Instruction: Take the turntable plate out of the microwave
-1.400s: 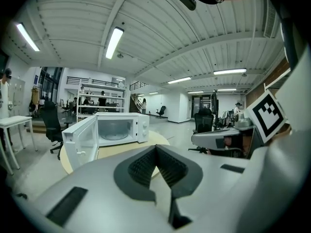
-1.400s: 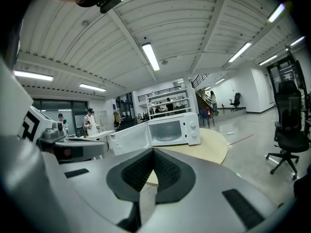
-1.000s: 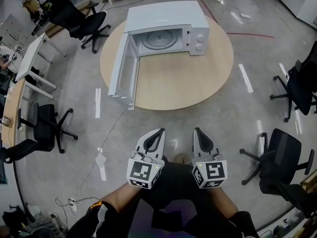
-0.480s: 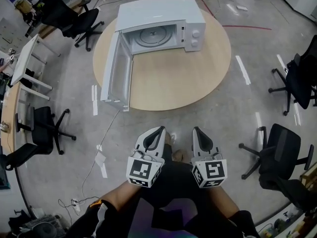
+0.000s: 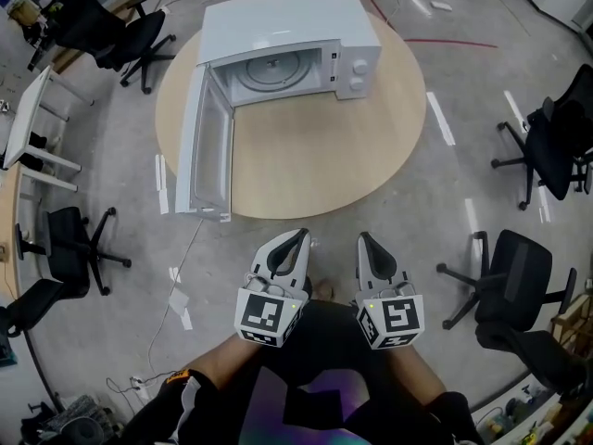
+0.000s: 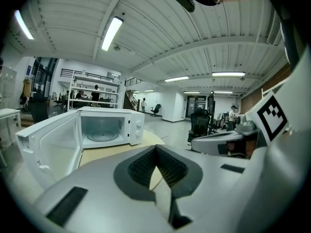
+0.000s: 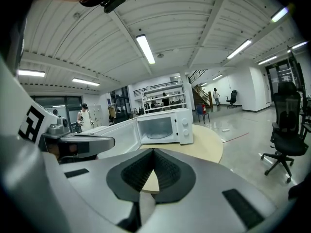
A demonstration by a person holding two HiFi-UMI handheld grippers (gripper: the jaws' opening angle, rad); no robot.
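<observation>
Facing the round wooden table (image 5: 324, 160) in the upper middle of the head view, I hold my left gripper (image 5: 298, 238) and right gripper (image 5: 363, 240) side by side low in the frame, over bare floor and well apart from the microwave (image 5: 296, 15). On each gripper the jaws are pressed together at the tips, with nothing between them.

The microwave sits at the table's far edge. Its door (image 5: 206, 146) is swung wide open toward the left of the frame. The turntable plate (image 5: 267, 68) lies flat inside the cavity, untouched; both gripper views show it there through the open front. Office chairs (image 5: 519, 269) ring the table.

By my reading, the task has barely begun. The open door is the only part done. Left to do: close the gap to the table, part a pair of jaws, reach into the cavity, grip the plate's rim, lift it and bring it out past the door.
</observation>
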